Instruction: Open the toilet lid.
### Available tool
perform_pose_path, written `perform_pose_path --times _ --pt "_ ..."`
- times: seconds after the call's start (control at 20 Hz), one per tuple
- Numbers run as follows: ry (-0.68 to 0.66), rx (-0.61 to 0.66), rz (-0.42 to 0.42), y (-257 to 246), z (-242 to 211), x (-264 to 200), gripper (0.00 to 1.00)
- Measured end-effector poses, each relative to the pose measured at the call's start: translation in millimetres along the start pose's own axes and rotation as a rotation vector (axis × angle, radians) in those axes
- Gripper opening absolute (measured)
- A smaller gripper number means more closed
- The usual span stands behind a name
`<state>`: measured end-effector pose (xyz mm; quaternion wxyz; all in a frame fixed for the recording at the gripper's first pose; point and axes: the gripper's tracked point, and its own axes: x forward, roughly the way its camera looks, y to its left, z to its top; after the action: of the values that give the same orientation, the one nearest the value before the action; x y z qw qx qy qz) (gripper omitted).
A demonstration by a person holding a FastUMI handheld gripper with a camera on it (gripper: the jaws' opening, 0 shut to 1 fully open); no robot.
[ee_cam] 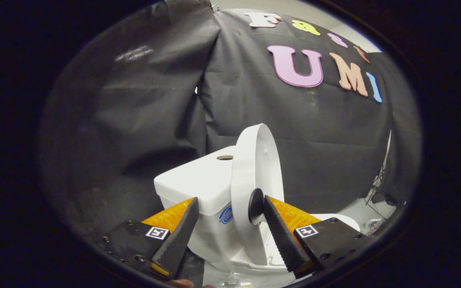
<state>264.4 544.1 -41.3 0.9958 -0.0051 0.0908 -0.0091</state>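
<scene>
toilet lid [250, 168] upright against the tank [198, 180], between the spread, empty tool [230, 210] fingers

Small blue oval sticker [226, 215] on the front of the white toilet tank [198, 184], its print too small to read, square black-and-white coded markers on the gripper [230, 204] fingers, no legible words

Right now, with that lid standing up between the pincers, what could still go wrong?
The toilet lid stands about upright, edge-on between the open gripper fingers, which seem not to press on it. Unsupported, it might drop shut again. A sideways nudge could also knock a finger against the tank just beyond.
</scene>
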Motion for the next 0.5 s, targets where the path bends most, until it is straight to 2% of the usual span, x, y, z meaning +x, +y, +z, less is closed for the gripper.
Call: perform_pose_path --times 0.2,0.5 --pt "0.023 0.045 0.037 3 0 -5 0.99" --pt "0.029 0.015 0.112 20 12 -36 0.99"
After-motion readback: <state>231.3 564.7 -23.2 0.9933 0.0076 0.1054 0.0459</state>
